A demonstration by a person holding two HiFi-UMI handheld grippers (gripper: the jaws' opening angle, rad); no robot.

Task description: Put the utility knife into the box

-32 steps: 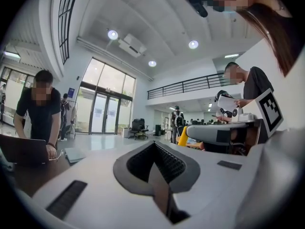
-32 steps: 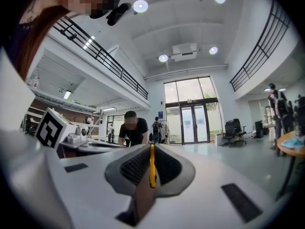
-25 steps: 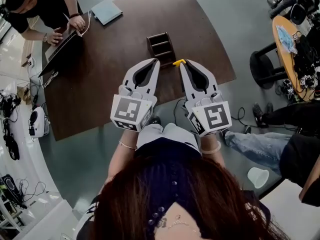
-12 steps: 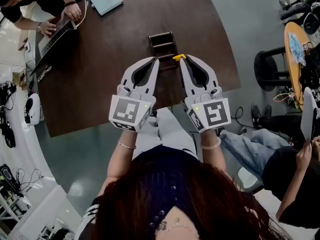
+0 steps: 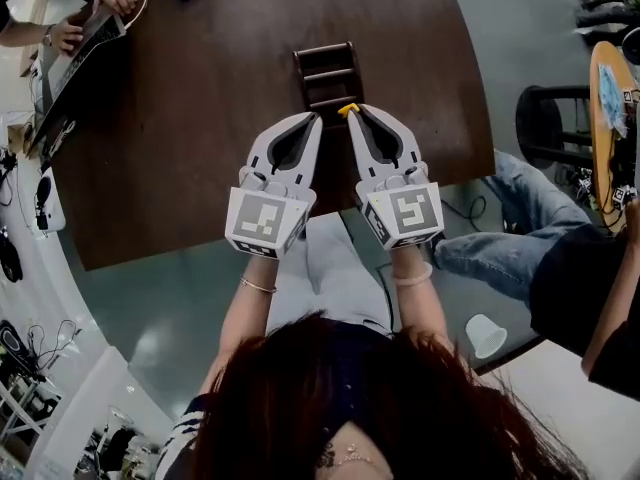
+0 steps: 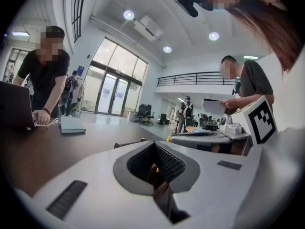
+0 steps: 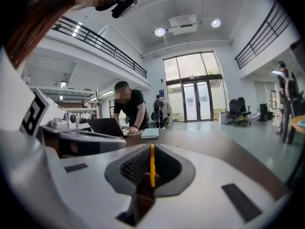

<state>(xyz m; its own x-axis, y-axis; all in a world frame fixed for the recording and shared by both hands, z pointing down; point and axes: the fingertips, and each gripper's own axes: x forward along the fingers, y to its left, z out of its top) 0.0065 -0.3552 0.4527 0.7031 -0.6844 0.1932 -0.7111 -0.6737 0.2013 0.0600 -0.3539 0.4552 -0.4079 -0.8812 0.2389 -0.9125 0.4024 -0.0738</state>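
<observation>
- My right claw [image 5: 355, 115] was clamped on the yellow knife [image 5: 347, 109], just at the box's [image 5: 299, 76] near end.
- My left claw [image 5: 311, 120] was closed and empty, near the box.

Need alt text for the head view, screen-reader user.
From above, the right gripper holds a yellow utility knife at the near end of a dark compartmented box on a brown table. The left gripper sits shut and empty beside it.

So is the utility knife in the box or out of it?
Out. The utility knife is clamped between the jaws of the right gripper, its yellow end showing just at the near edge of the wooden box, not inside it.
</observation>
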